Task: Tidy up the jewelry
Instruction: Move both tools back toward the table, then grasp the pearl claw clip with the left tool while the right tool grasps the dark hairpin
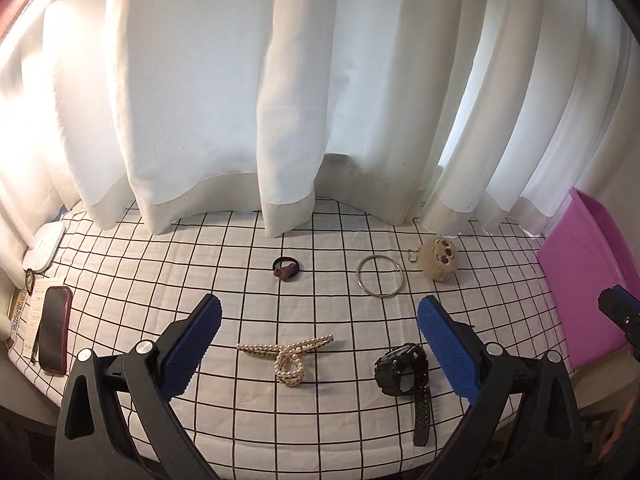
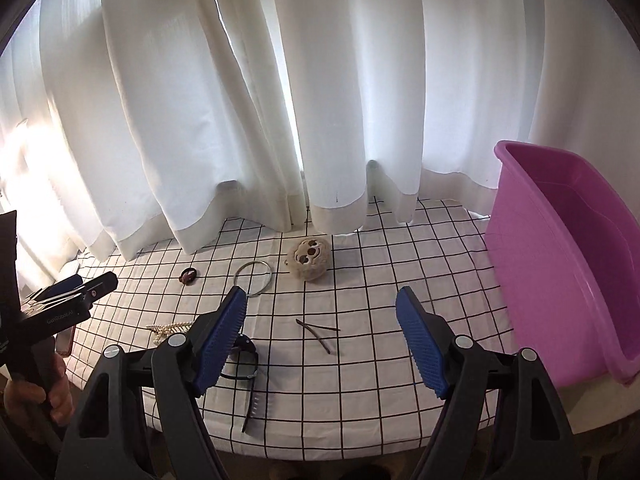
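Both grippers (image 1: 319,322) (image 2: 321,312) spread wide, empty; hairpins (image 2: 318,332) only in right view, phone (image 1: 54,328) in left.

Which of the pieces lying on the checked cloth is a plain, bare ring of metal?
The thin silver metal bangle, an empty hoop beside the fuzzy beige plush charm; the other pieces are beaded, strapped or dark.

Backlit white curtains (image 1: 304,92), checked tablecloth (image 1: 240,264)

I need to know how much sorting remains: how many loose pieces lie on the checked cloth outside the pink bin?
7: pearl hair clip, black watch, silver bangle, dark hair tie, plush keychain, two thin hairpins.
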